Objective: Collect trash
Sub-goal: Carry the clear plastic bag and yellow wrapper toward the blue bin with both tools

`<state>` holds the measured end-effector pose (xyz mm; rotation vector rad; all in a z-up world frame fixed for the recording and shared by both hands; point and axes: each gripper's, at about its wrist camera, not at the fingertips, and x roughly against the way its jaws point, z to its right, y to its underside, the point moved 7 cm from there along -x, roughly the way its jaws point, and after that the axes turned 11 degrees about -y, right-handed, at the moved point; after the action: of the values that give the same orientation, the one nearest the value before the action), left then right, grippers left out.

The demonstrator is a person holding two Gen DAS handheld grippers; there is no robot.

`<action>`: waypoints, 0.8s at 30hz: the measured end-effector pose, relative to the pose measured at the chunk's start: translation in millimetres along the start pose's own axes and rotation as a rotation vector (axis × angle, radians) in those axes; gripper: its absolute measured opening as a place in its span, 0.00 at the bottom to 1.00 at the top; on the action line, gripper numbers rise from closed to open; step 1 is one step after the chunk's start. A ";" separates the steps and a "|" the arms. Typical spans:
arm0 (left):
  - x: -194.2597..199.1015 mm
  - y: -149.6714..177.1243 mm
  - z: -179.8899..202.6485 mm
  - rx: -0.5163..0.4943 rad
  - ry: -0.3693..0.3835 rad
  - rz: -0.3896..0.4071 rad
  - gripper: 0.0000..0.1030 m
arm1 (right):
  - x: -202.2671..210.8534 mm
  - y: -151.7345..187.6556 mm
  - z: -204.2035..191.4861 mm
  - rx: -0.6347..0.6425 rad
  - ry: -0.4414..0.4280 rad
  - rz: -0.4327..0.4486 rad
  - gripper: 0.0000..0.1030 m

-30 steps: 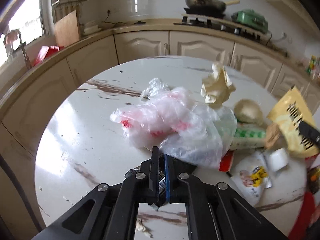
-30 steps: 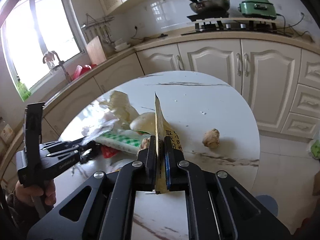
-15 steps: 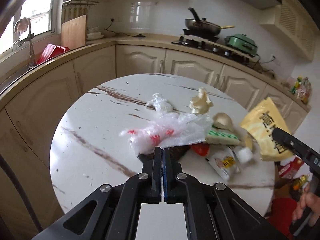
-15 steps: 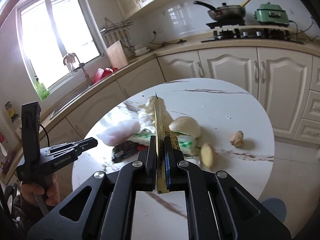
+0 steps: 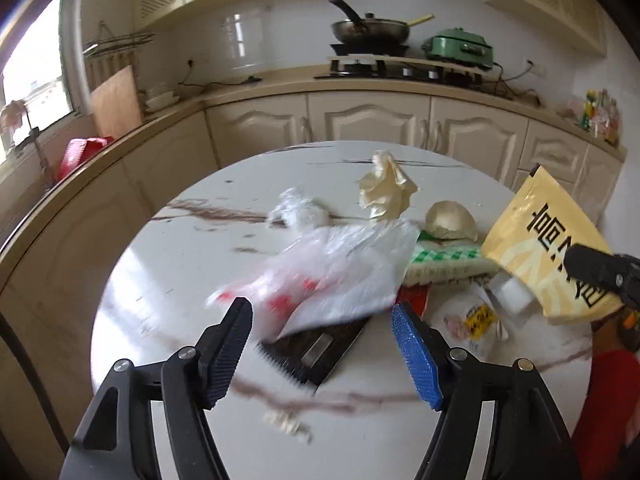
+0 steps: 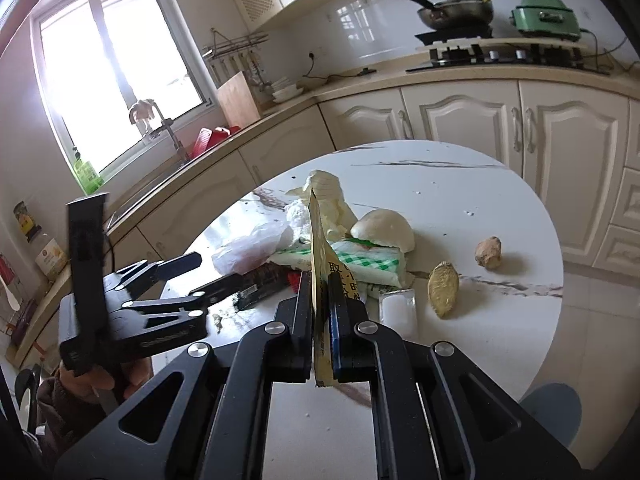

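Right hand-held gripper [image 6: 320, 304] clamps yellow packet [image 6: 320, 248]; left's [image 5: 322, 354] jaws just opened.

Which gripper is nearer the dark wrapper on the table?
Left. The left gripper hangs open just over the dark wrapper; the right gripper, farther off, pinches the yellow bag.

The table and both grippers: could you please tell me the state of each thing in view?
Left gripper: jaws just opened, nothing between them.
Right gripper: shut on the yellow bag.
Clear plastic bag: crumpled, lying on the table.
Dark wrapper: torn open, flat.
Pan: on the stove.
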<state>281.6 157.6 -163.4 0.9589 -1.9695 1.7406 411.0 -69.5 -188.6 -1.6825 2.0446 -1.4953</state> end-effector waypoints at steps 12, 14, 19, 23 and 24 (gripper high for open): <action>20.1 -4.7 -25.7 0.142 0.030 0.044 0.00 | 1.8 -7.4 -2.8 0.011 -0.020 0.011 0.07; 39.4 -5.5 -28.5 0.158 0.038 0.065 0.00 | 11.1 -8.1 -7.8 0.018 -0.026 0.025 0.07; 88.6 -5.1 -12.8 0.138 0.074 0.140 0.00 | 47.2 -8.2 -14.4 0.023 -0.021 0.072 0.07; 109.9 3.9 8.2 0.129 0.129 0.132 0.00 | 78.2 -3.2 -9.6 0.007 -0.012 0.098 0.07; 113.3 4.2 10.1 0.137 0.141 0.132 0.00 | 84.4 -1.7 -7.8 0.006 -0.008 0.101 0.07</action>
<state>199.7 118.6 -94.6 0.7401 -1.8823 1.9793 374.9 -131.4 -143.4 -1.5549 2.0859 -1.4594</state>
